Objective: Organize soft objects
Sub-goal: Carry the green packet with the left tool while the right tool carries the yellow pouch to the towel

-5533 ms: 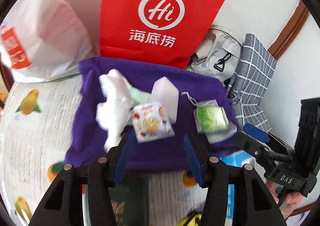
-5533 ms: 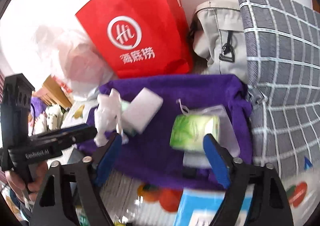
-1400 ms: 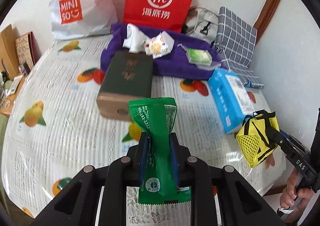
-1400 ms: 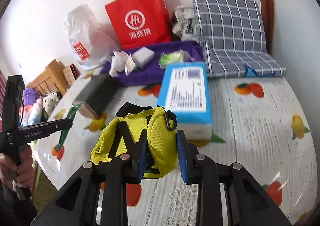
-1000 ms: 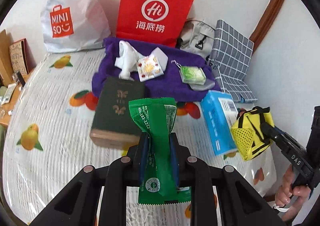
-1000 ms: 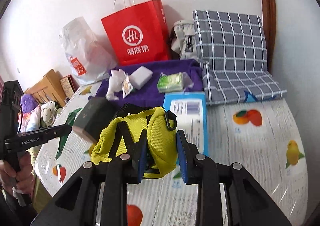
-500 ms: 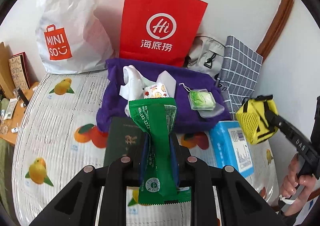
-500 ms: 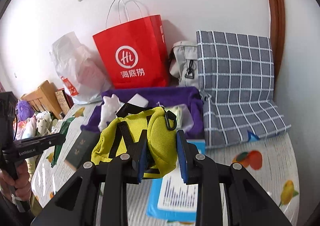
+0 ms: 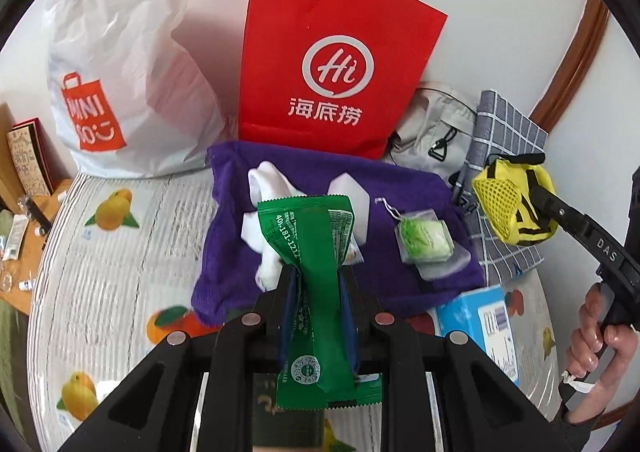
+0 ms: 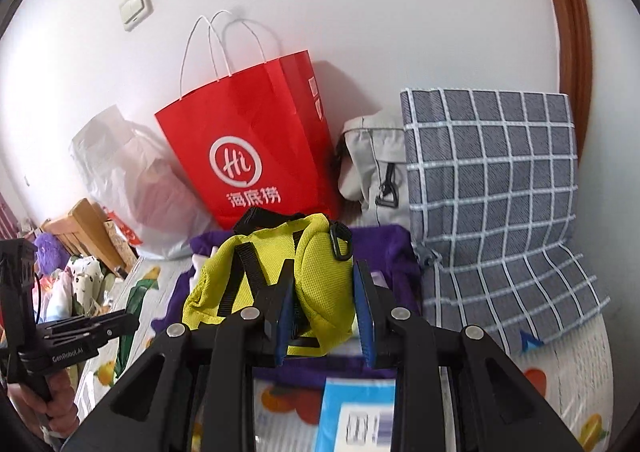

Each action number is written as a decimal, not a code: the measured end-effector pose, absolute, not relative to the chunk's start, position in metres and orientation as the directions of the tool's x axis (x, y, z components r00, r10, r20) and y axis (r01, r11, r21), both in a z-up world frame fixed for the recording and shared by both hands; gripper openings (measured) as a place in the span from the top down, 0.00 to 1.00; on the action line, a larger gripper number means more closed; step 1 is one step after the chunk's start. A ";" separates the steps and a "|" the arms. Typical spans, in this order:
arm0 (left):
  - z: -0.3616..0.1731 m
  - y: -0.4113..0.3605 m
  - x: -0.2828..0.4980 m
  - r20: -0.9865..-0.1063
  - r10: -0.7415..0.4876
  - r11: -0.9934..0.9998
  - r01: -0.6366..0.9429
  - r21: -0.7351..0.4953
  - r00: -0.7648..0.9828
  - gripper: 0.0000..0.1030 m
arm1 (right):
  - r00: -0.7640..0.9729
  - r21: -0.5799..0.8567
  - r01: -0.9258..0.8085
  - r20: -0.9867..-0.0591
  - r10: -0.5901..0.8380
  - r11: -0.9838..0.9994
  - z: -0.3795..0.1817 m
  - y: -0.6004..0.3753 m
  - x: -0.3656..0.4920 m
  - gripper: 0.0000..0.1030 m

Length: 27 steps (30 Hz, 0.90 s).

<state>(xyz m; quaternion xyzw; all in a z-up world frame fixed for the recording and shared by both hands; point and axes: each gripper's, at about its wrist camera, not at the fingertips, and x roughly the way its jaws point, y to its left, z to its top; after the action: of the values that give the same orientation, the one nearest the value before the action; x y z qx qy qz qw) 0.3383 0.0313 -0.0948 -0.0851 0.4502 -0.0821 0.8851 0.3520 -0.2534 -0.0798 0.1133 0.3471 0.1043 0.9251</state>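
While clamped: green packet [image 9: 316, 284], hand-held gripper [image 9: 318, 292].

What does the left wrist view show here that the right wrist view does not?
Only the left wrist view shows the white sock, the white sponge block and the green cabbage-print pack lying on the purple cloth, and the green packet clearly pinched in the left tongs. Only the right wrist view shows the wall switch and the full checked cushion. Both show the red paper bag, the white plastic bag and the yellow mesh pouch held by the right tongs.
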 end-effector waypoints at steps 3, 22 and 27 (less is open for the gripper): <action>-0.097 0.032 0.352 -0.784 -0.228 0.971 0.069 -0.231 0.577 0.80 | 0.734 0.279 -0.119 -0.622 0.273 0.953 -0.083 -0.249 0.373 0.73; -0.141 0.015 0.430 -0.820 -0.229 0.972 0.086 -0.217 0.525 0.80 | 0.645 0.319 -0.047 -0.714 0.272 0.947 -0.168 -0.258 0.447 0.73; -0.152 0.013 0.435 -0.832 -0.231 0.972 0.092 -0.214 0.505 0.80 | 0.608 0.305 -0.049 -0.746 0.270 0.951 -0.185 -0.257 0.455 0.73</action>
<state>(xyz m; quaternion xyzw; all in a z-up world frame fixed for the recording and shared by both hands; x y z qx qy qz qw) 0.4352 0.0130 -0.1524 -0.0708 0.4886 -0.0935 0.8646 0.4553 -0.2569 -0.1846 0.1279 0.4333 0.0899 0.8876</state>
